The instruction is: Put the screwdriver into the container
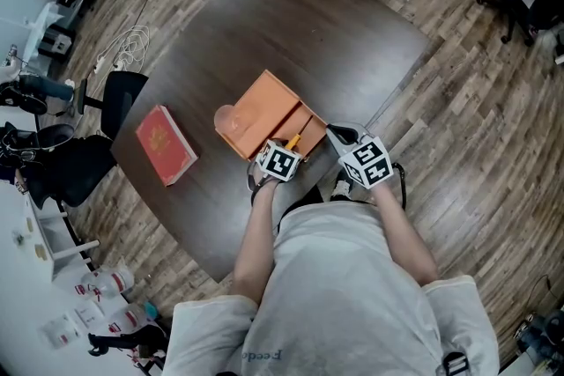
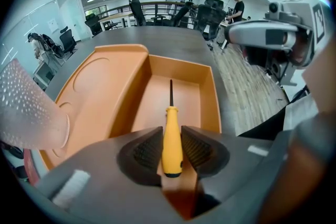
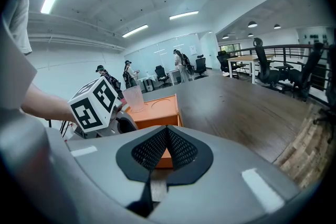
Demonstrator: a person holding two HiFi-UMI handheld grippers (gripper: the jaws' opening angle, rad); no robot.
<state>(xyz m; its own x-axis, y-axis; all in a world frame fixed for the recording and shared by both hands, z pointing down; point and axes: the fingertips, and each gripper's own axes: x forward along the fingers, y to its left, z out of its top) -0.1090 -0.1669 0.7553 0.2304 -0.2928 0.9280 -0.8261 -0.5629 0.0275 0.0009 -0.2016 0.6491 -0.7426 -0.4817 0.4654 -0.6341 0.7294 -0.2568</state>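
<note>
My left tongs [image 2: 171, 150] are clamped on the screwdriver [image 2: 171, 131], the ribbed pads [image 2: 147, 150] pressing the yellow handle from both sides, with the butt of the handle just behind them. The thin dark shaft points straight ahead from the handle, out over the deep rectangular compartment of the orange container [image 2: 211, 99]. I cannot tell whether the tip touches the compartment's bottom. In the head view the left tongs [image 1: 292, 145] sit at the near edge of the container [image 1: 263, 104], and a bit of the screwdriver [image 1: 294, 139] shows yellow just past the marker cube. The container lies on the dark wooden surface [image 1: 264, 22], angled to me, with its compartment on my right and a raised flat part with a round recess on my left. A translucent cup [image 1: 227, 120] stands on that flat part at the left corner, and it fills the left edge of the left gripper view [image 2: 29, 107]. My right tongs [image 3: 167, 145] are closed on nothing, their pads meeting at the tips. In the head view they [image 1: 344, 139] hover just beside the container's right corner, close to my body and near the left tongs. In the right gripper view they look across at the container [image 3: 157, 113] and the cup [image 3: 134, 98]. A red book [image 1: 165, 143] lies flat on the surface, well to the left of the container.
</note>
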